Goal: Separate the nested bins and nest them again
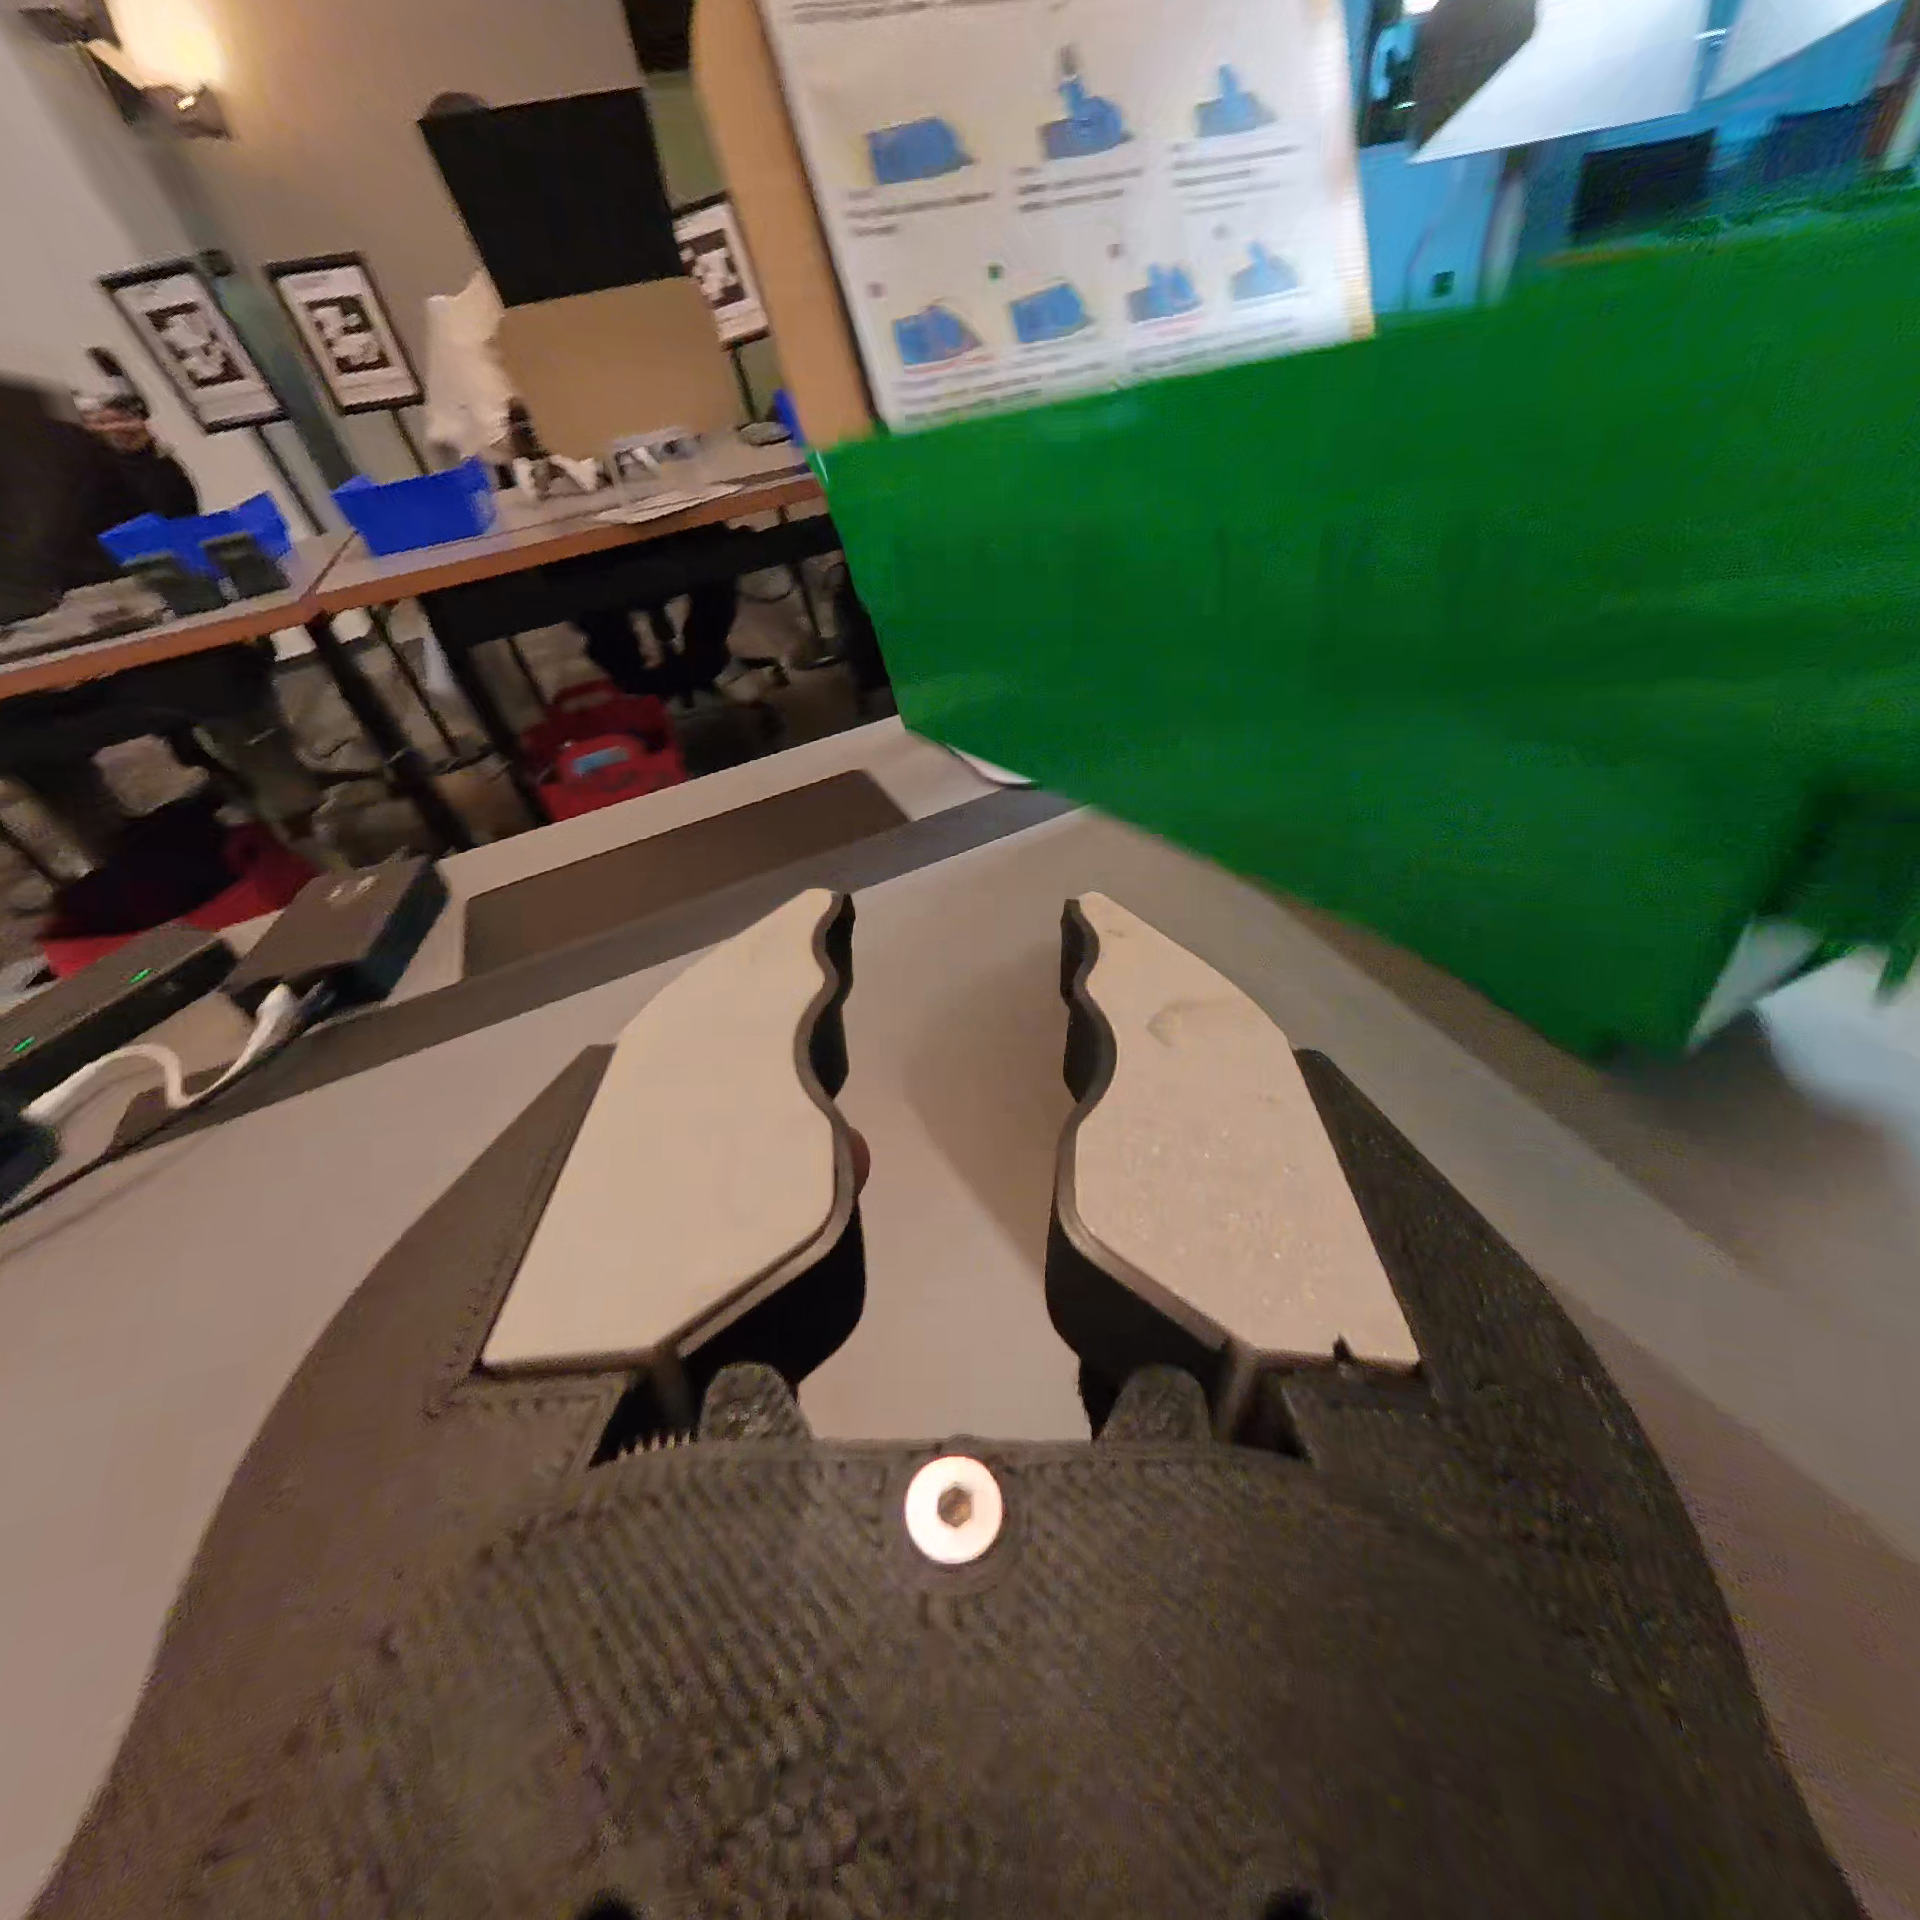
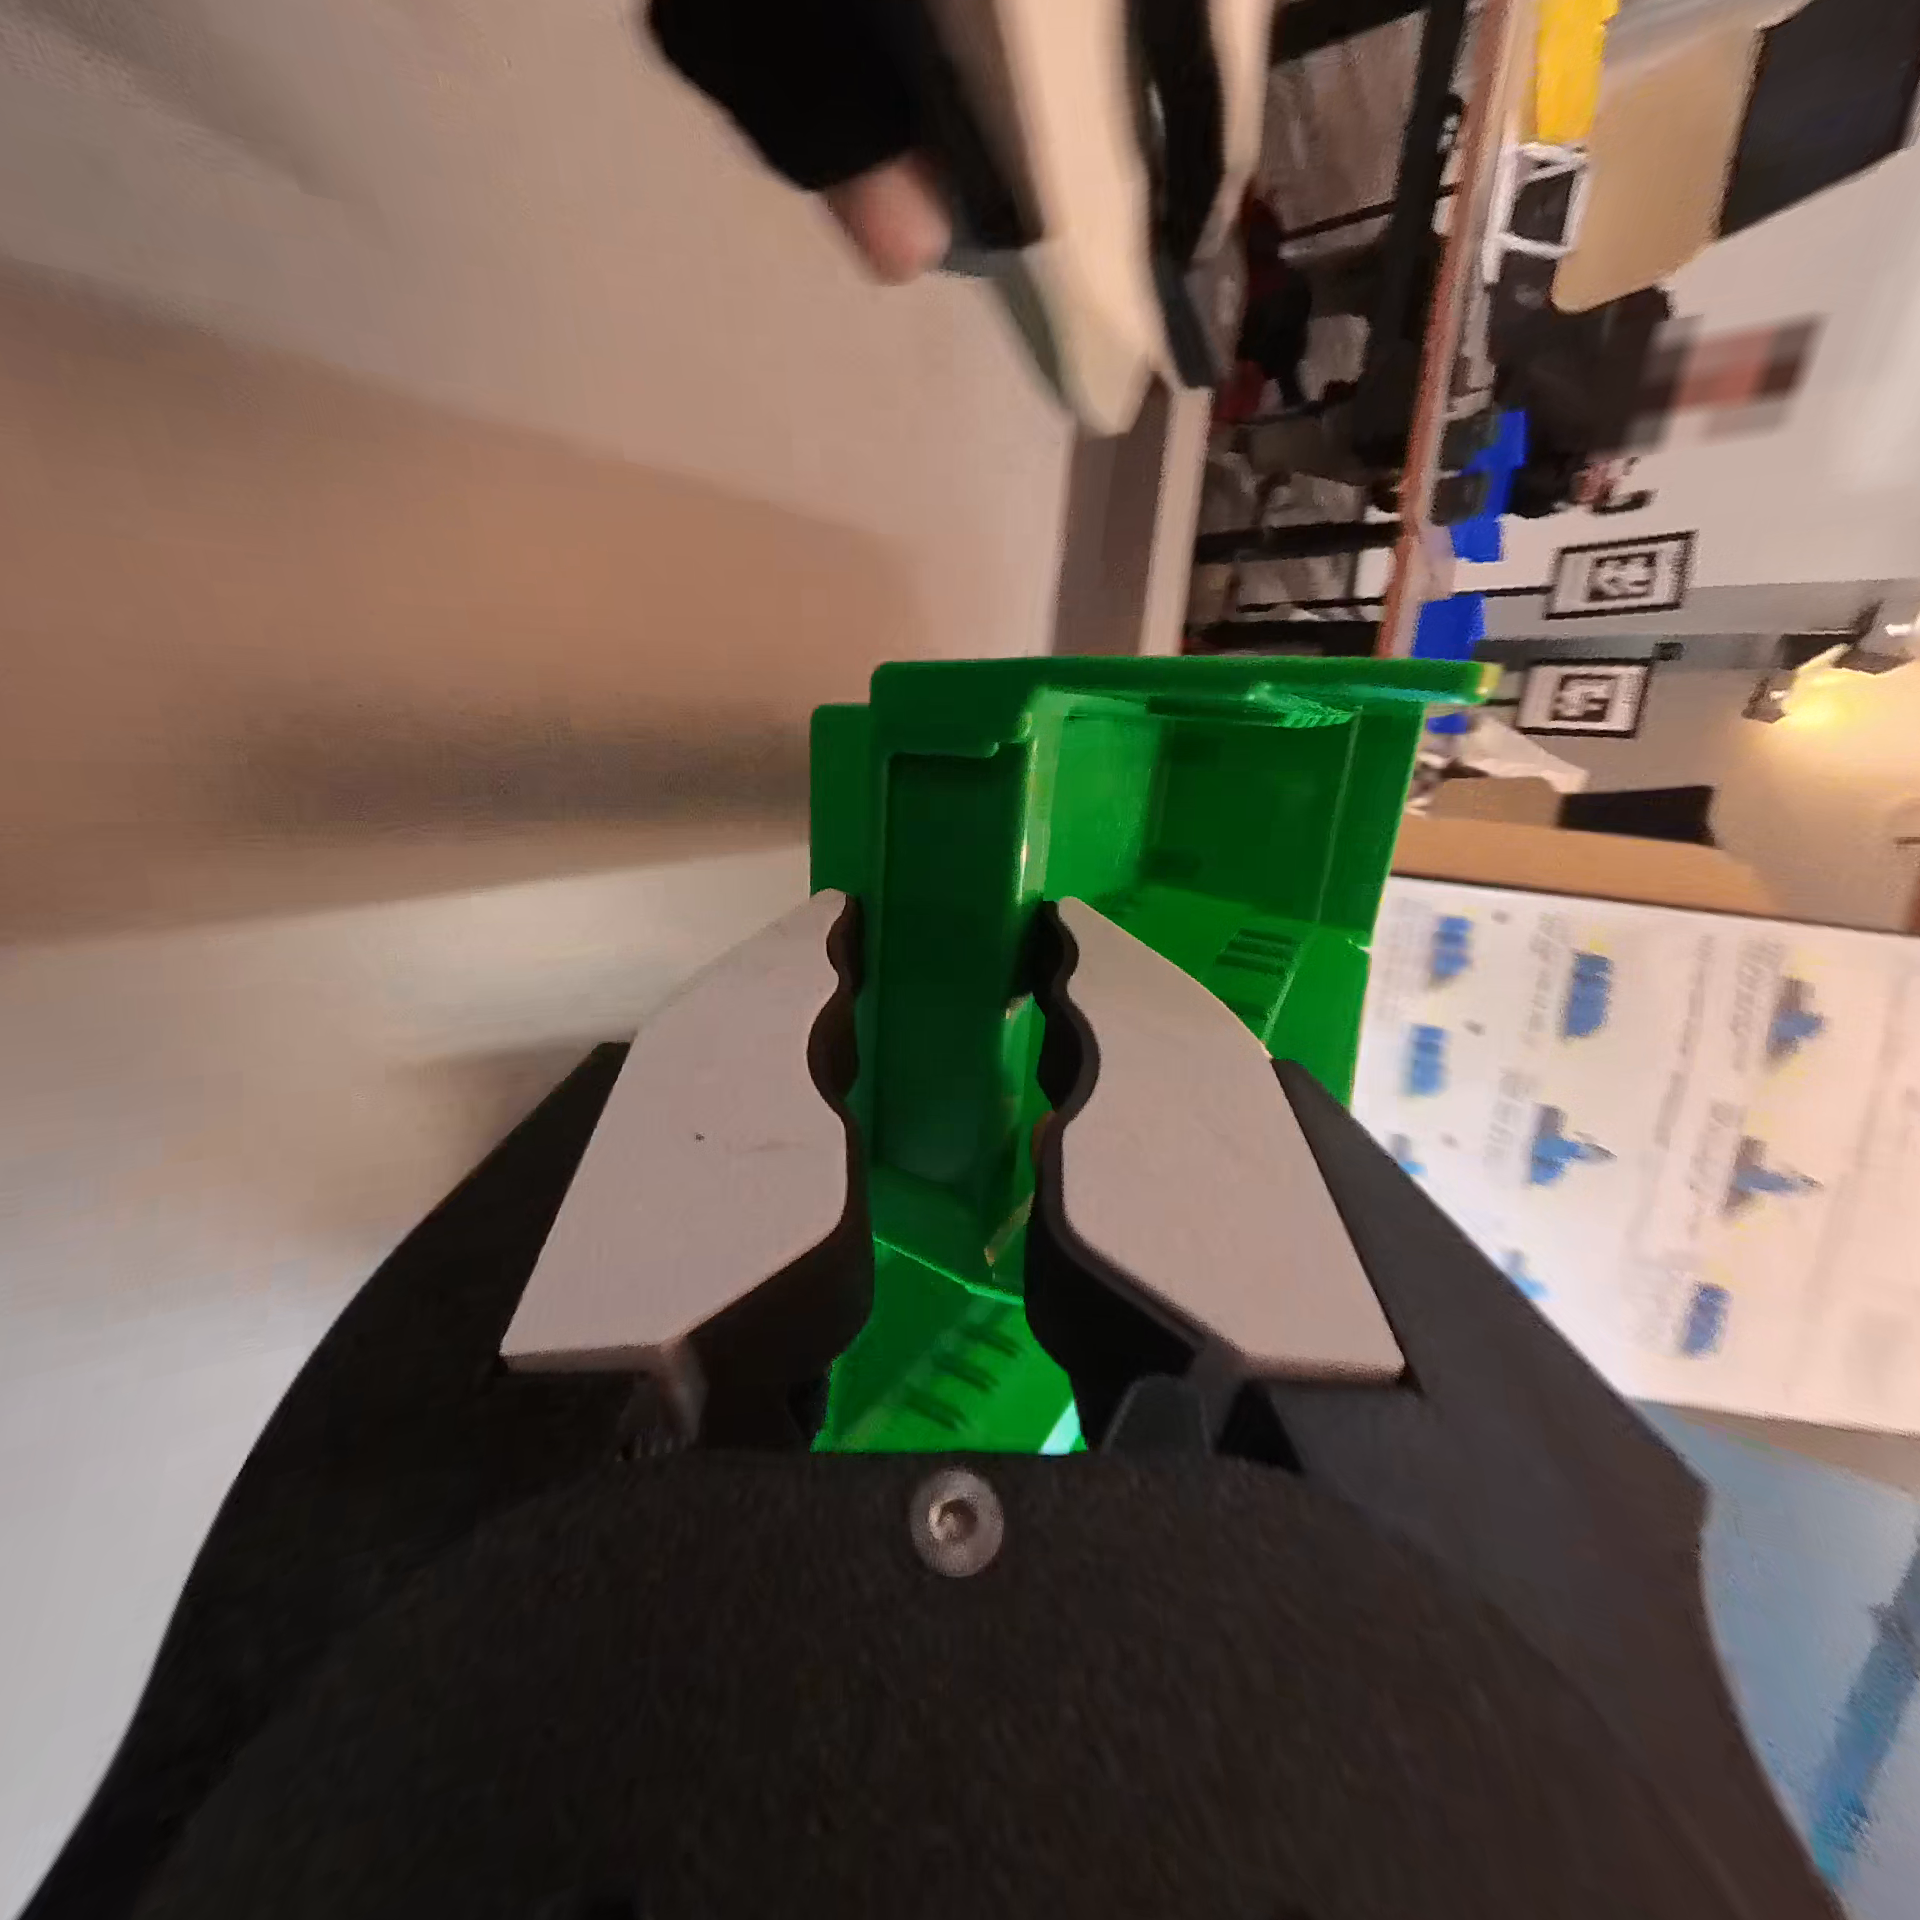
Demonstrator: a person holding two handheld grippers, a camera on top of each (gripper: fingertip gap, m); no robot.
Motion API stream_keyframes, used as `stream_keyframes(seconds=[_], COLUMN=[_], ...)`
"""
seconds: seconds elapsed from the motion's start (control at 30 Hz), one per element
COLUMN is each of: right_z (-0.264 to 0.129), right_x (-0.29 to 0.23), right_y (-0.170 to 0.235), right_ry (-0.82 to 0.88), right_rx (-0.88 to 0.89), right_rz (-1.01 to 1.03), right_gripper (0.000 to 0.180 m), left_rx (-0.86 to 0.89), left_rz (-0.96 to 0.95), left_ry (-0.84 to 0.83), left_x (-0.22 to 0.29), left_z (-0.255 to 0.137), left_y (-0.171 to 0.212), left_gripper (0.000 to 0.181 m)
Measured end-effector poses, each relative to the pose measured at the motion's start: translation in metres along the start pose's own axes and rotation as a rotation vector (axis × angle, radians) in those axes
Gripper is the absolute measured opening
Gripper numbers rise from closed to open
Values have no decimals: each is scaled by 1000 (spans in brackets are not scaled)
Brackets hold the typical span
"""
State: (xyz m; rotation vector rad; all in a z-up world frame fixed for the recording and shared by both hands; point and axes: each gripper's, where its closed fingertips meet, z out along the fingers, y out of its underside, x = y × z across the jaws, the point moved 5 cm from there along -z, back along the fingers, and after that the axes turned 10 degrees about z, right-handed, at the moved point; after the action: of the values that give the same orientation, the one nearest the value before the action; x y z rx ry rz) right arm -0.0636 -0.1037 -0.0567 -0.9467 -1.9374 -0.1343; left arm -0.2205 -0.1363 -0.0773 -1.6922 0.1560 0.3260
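Gripping the green bin by one wall, the right gripper has its fingers closed on the plastic, lifting it clear of the table, probably to pull it free. Left of the bin, the left gripper hangs part-open and empty, likely waiting to help.

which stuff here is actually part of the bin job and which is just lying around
Part of the job:
- green bin, clamped at its wall by the right gripper
- left gripper, fingers apart, holding nothing

Just lying about:
- blue bins on the far table
- illustrated poster
- black boxes with white cable
- red bag on the floor
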Motion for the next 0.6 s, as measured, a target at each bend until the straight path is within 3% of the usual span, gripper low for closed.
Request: stream_keyframes(seconds=[0.13, 0.33, 0.4, 0.5, 0.6], right_z=[50, 100, 83, 33, -1], right_x=[-51, -75, -77, -78, -57], right_y=[-4, -2, -11, -18, 16], right_ry=[-32, 113, 78, -79, -111], right_rx=[-27, -21, 75, 252, 274], right_rz=[0, -58, -56, 95, 230], right_gripper=[32, 32, 44, 46, 45], left_rx=[-12, 4, -2, 9, 39], left_rz=[-37, 25, 67, 93, 109], left_ry=[-34, -26, -23, -18, -15], left_x=[-13, -5, 0, 4, 8], left_z=[-10, -12, -12, -12, -15], left_y=[9, 4, 4, 2, -5], left_gripper=[37, 37, 37, 37, 36])
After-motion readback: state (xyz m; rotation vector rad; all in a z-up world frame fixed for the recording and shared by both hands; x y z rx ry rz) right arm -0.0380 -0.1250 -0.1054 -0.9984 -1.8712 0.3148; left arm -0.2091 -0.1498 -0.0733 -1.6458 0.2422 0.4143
